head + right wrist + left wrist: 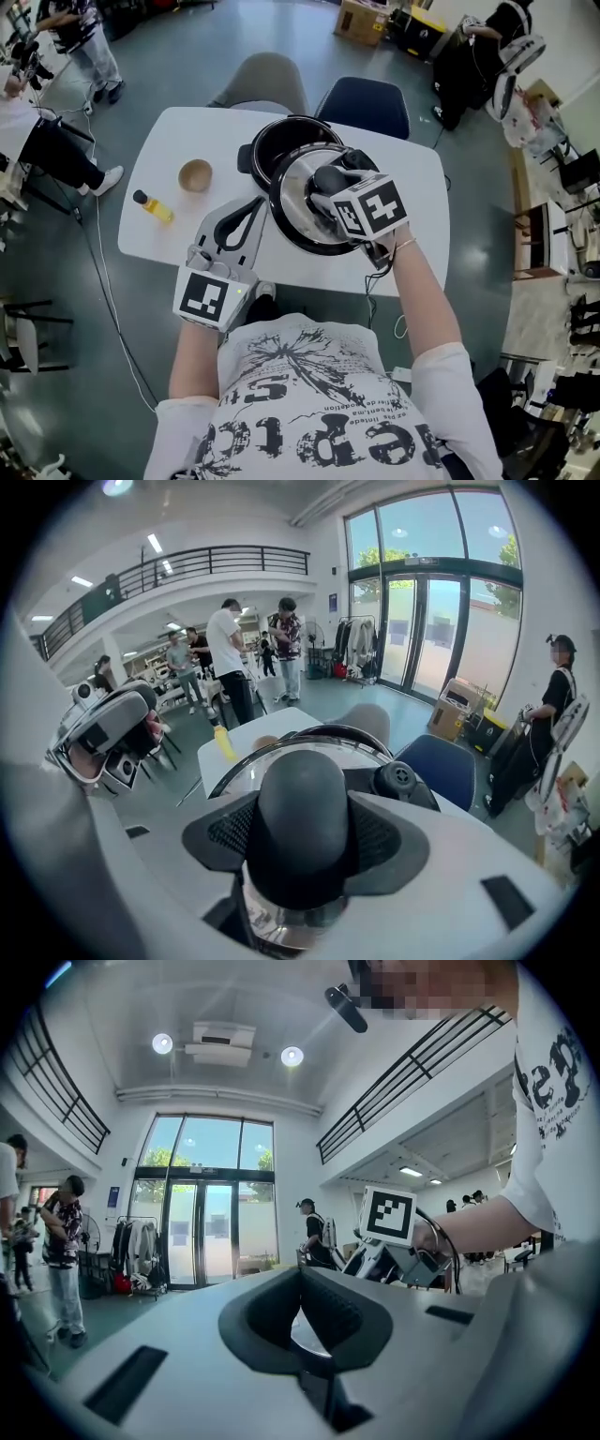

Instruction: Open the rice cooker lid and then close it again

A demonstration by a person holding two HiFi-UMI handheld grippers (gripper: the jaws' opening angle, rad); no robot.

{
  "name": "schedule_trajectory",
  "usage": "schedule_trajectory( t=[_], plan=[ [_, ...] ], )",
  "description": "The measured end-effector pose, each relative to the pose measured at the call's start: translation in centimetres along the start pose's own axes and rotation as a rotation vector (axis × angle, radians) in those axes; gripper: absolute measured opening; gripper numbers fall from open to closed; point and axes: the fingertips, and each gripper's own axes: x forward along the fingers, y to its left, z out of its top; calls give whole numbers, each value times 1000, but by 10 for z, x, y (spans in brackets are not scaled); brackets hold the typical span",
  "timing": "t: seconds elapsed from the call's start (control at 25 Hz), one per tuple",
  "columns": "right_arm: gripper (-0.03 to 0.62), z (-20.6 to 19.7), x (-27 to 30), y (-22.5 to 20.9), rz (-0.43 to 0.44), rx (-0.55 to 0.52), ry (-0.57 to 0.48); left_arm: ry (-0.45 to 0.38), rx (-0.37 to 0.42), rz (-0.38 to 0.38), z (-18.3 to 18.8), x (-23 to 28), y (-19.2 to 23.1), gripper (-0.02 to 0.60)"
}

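The black rice cooker (279, 141) stands open at the far middle of the white table (169, 141). Its glass lid (298, 208) with a steel rim is off the pot, tilted, on the side nearer me. My right gripper (330, 184) is shut on the lid's black knob (302, 822), which fills the gap between the pads; the lid's rim (281, 745) shows beyond it. My left gripper (246, 217) hovers over the table left of the lid, its jaws closed tip to tip with nothing in them (300, 1283). It touches neither lid nor cooker.
A small wooden bowl (195, 175) and a yellow bottle (155, 208) lie on the table's left part. A grey chair (267, 80) and a blue chair (366, 103) stand behind the table. A cable hangs off the near edge. People stand further off.
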Motion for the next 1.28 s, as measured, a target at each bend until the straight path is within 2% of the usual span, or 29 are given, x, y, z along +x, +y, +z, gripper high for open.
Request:
schedule_trajectory(
  t=[0.24, 0.48, 0.76, 1.28],
  plan=[
    [293, 72, 46, -14, -9, 8, 13, 12, 6, -31, 5, 33, 78, 14],
    [293, 107, 78, -25, -37, 26, 26, 17, 6, -46, -1, 48, 125, 14],
    [293, 119, 106, -37, -50, 40, 54, 20, -10, -51, -10, 62, 158, 14],
    [295, 116, 130, -45, -68, 85, 72, 38, -8, -103, -26, 77, 175, 14]
  ],
)
